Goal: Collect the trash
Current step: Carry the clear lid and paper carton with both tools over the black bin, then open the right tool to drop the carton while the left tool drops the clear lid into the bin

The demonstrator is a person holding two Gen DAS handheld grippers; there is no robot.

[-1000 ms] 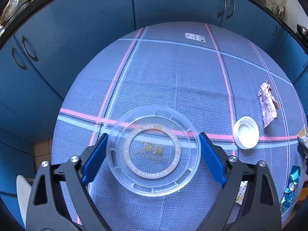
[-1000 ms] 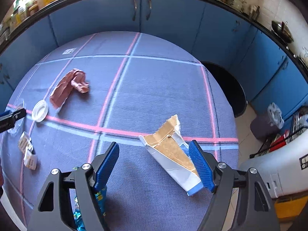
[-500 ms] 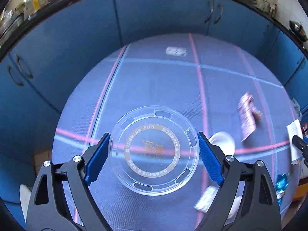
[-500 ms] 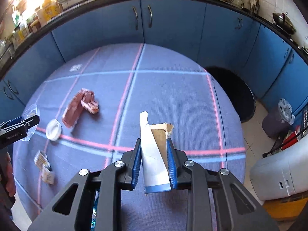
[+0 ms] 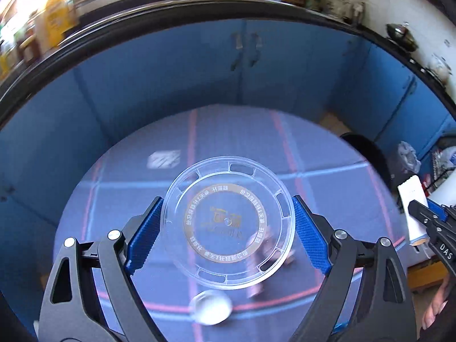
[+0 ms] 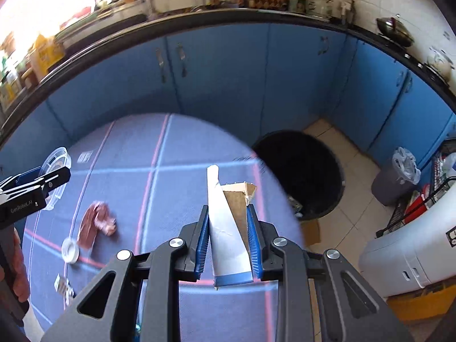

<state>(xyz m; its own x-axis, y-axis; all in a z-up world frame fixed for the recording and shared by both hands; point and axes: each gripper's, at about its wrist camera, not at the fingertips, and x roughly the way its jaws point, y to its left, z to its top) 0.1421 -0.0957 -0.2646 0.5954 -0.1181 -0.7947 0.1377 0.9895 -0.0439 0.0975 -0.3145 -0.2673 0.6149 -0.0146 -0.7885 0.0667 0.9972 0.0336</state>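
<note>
Left gripper (image 5: 226, 229) jaws grip clear lid (image 5: 228, 222); right gripper (image 6: 226, 240) jaws clamp torn carton (image 6: 228, 242) (bin (image 6: 302, 173) beyond table edge).

We find a home kitchen: blue cabinets (image 6: 216, 85) under a black countertop (image 6: 256, 14) crowded with jars, 1 wok (image 6: 394, 32), tiled wall.

"GenRobot.AI" showed in pale letters on the black left gripper (image 6: 42, 181); "DAS" sat on the black right gripper (image 5: 427, 216).
</note>
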